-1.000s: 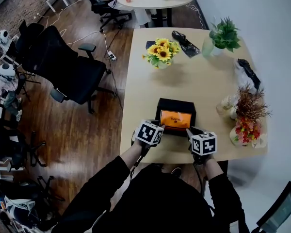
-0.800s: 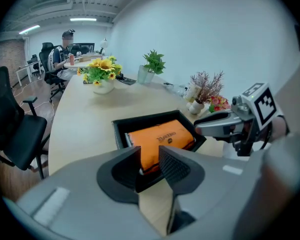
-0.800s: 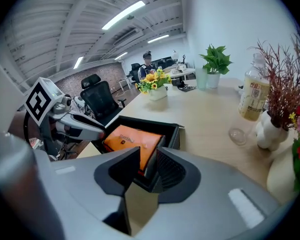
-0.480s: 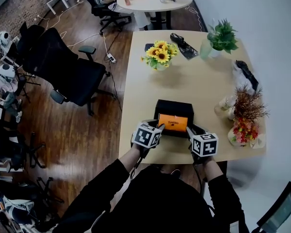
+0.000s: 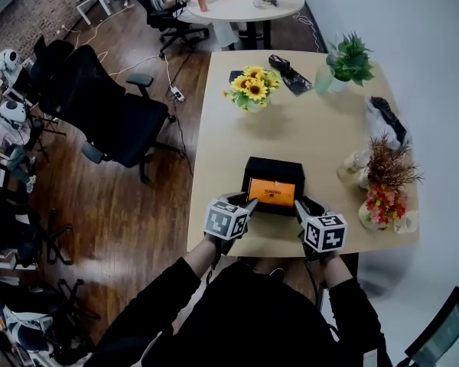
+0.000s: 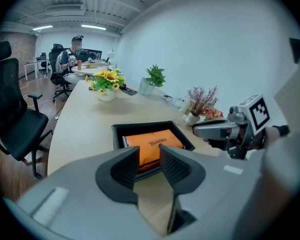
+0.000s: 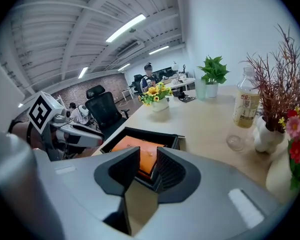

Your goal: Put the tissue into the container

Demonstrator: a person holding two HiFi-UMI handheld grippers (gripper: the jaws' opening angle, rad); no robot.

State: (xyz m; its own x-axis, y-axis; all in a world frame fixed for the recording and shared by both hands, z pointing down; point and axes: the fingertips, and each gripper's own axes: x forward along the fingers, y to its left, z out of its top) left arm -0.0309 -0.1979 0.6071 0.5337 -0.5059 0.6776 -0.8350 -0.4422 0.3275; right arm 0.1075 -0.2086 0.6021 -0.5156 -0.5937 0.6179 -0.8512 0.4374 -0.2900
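Lying flat inside the black container on the desk, the orange tissue pack sits just ahead of both grippers. The left gripper, by the container's near left corner, holds its jaws slightly spread and empty. The right gripper, by the near right corner, is closing its jaws with nothing between them.

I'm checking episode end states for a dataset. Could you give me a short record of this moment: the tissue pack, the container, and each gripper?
tissue: orange rectangular tissue pack, lying flat inside the container
container: black rectangular tray, near the front edge of the beige table
left gripper: jaws apart, nothing between them, by the tray's near left corner
right gripper: jaws closing, nothing between them, by the tray's near right corner
task state: pack sits in the tray, held by neither gripper
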